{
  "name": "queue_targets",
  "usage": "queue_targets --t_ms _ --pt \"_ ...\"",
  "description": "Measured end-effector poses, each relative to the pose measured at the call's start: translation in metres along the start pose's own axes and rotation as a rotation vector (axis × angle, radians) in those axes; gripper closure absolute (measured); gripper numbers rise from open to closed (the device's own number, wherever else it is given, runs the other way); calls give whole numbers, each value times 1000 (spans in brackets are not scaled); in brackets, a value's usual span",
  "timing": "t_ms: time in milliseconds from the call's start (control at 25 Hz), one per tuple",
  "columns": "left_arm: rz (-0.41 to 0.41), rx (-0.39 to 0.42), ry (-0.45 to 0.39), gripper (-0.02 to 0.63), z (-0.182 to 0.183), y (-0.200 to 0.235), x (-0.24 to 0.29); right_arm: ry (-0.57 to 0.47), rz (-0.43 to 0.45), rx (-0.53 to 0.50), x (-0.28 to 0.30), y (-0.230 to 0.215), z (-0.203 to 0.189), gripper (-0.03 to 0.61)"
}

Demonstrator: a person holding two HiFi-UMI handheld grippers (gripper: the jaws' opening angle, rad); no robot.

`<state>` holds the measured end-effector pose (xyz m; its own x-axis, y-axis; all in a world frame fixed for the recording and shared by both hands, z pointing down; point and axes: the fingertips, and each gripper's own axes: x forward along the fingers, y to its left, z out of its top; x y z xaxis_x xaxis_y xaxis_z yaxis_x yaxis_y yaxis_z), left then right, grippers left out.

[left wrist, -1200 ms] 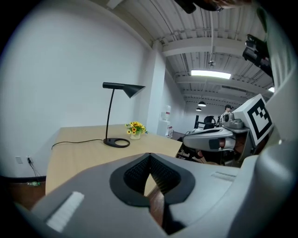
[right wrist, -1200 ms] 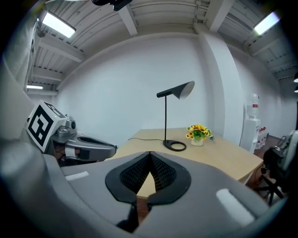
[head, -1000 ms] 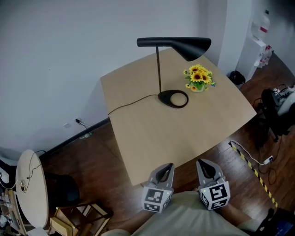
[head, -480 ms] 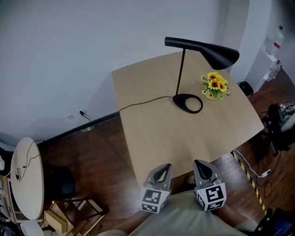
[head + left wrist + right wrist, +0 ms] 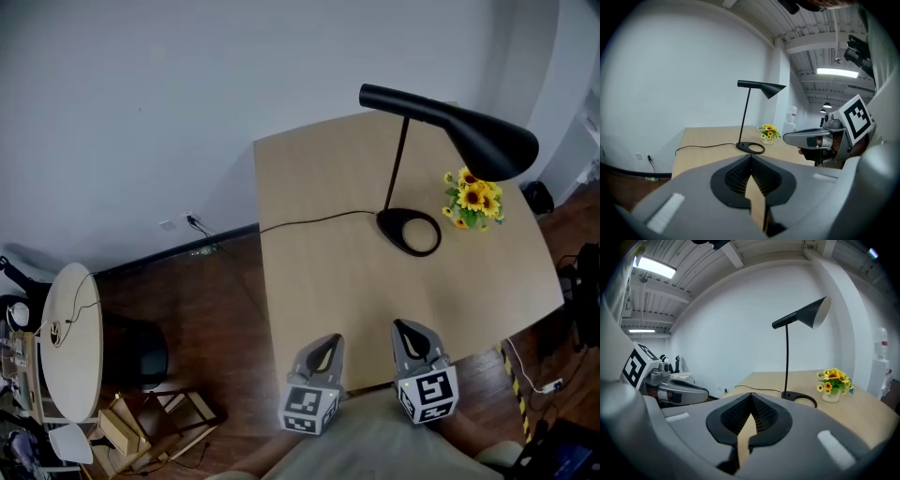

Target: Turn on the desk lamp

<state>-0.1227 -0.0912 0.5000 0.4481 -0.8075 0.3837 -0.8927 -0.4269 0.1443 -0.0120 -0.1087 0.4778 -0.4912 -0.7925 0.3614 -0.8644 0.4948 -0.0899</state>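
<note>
Both grippers are doing nothing right now. The left gripper (image 5: 326, 343) has its jaws pressed together at the tips with nothing between them, and its own view shows the same (image 5: 751, 158). Same deal for the right gripper (image 5: 411, 329): tips meeting, nothing pinched (image 5: 751, 397). They sit side by side on the person's side of the desk lamp (image 5: 480, 137), well apart from it and touching nothing. Each one also shows up in the other's view, the right one (image 5: 812, 138) and the left one (image 5: 680, 392).

The lamp is black with a thin upright pole and a long cone shade that points away from the wall. Its ring-shaped base (image 5: 388, 225) rests on the light wooden table (image 5: 319, 291), and the shade hangs high above that base. A black cord (image 5: 314, 220) runs from the base toward the left and drops over the table edge. A small pot of sunflowers (image 5: 474, 199) stands just right of the base, under the shade's tip.

Behind the lamp is a plain white wall. Left of it and lower down is a dark wood floor (image 5: 220, 309), and far left of the lamp stands a round white side table (image 5: 73, 352).
</note>
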Motion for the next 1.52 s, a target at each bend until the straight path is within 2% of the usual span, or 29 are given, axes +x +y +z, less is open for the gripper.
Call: queue_targets --t_ms 120,280,520,800,1080,1320,1520 --pt "55 -35 23 614 2 7 25 16 47 5 25 -20 1 578" --pt "105 -41 70 614 10 7 47 43 102 29 49 -42 -1 578" --pt "181 -65 95 614 28 14 83 73 125 19 99 -91 7 578" --pt "237 -95 152 614 12 18 98 80 69 -1 155 -140 -3 578" --pt "257 -105 170 614 14 15 116 142 20 -58 217 -181 -26 578" --pt "287 -129 204 614 0 16 106 187 -12 -103 267 -196 -32 578" --pt "316 -144 198 614 -1 23 101 264 -26 -141 293 -201 -47 578"
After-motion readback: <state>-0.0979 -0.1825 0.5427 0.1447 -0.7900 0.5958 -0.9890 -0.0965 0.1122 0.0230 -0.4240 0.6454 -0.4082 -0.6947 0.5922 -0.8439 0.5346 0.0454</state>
